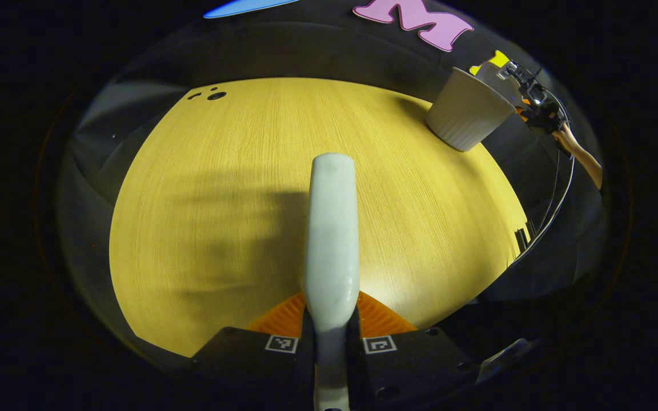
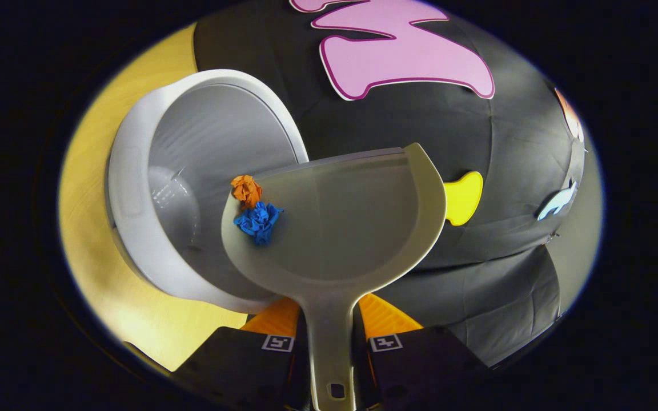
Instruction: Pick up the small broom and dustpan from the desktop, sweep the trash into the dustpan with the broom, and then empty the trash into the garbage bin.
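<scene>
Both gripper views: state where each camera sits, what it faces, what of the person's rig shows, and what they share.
Left gripper view: rides the left tongs, facing across the desktop along the broom handle.
Right gripper view: rides the right tongs, facing the tilted dustpan beside the garbage bin.
Shared: the garbage bin.

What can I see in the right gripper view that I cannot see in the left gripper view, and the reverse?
The right gripper view alone gives the inside of the garbage bin, the dustpan tilted over its rim in the right gripper, and two paper balls, an orange one and a blue one, at the pan's lower edge.

The left gripper view alone gives the broom handle held in the left gripper, the wide desktop, and a person's forearm beyond the bin.

Both share the bin, the wooden desktop and the cloth wall.
</scene>
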Tool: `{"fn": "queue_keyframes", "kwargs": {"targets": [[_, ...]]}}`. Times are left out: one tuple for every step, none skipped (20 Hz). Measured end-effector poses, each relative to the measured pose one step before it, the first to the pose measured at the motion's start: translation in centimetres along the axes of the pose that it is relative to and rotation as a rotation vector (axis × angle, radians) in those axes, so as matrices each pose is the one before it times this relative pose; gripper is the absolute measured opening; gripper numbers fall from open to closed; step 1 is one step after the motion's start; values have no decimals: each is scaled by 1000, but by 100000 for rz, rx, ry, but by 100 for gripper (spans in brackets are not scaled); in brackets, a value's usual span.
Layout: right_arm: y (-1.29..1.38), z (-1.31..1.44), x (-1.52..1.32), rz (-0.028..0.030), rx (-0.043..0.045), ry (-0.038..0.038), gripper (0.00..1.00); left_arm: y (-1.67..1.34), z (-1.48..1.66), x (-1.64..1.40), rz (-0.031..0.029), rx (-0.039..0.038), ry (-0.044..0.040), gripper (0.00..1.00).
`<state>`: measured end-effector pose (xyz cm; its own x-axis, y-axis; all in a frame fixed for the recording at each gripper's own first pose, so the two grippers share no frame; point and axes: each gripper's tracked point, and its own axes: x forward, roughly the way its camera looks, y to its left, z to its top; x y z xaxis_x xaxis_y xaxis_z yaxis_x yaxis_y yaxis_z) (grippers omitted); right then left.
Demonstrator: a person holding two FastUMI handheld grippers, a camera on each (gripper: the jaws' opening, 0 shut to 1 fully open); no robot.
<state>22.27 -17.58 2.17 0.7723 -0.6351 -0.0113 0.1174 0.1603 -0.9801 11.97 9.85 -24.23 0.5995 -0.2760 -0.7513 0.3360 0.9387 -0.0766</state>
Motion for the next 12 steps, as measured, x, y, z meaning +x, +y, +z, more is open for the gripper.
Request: {"fn": "queue_keyframes", "kwargs": {"targets": [[-136, 279, -90, -1530, -3673, -467, 33, -72, 114, 97, -122, 235, 57, 27], [-196, 155, -16, -1196, -3853, -733, 33, -80, -39, 25, 44, 274, 43, 27], [29, 233, -118, -967, -3664, -930, 33, -140, 31, -25, -167, 346, 14, 27], [91, 78, -114, -776, -3534, -930, 33, -92, 5, 64, -114, 89, -83, 26], [83, 201, -12, -514, -3467, -1114, 33, -132, 53, -7, -214, -58, -137, 25], [-192, 398, -421, -1321, -4362, -1182, 33, -10, 48, 42, -231, -87, -46, 26], [-48, 765, -414, -748, -5126, -2237, 33, 25, -32, 25, -103, -28, 68, 26], [-118, 360, 573, -994, -3935, -1598, 33, -64, -7, 28, -180, 32, 51, 27], [-152, 341, 169, -865, -2098, -1487, 33, 31, -57, -43, 122, 52, -180, 25], [85, -36, -176, -192, 590, -590, 36, 116, 8, 37, 140, -267, 8, 27], [162, -61, -32, 1206, 2373, 51, 33, 31, -65, -54, -178, -552, 43, 28], [73, -101, -20, 1773, 3057, 1367, 33, 127, -51, 26, 88, -618, 71, 27]]}}
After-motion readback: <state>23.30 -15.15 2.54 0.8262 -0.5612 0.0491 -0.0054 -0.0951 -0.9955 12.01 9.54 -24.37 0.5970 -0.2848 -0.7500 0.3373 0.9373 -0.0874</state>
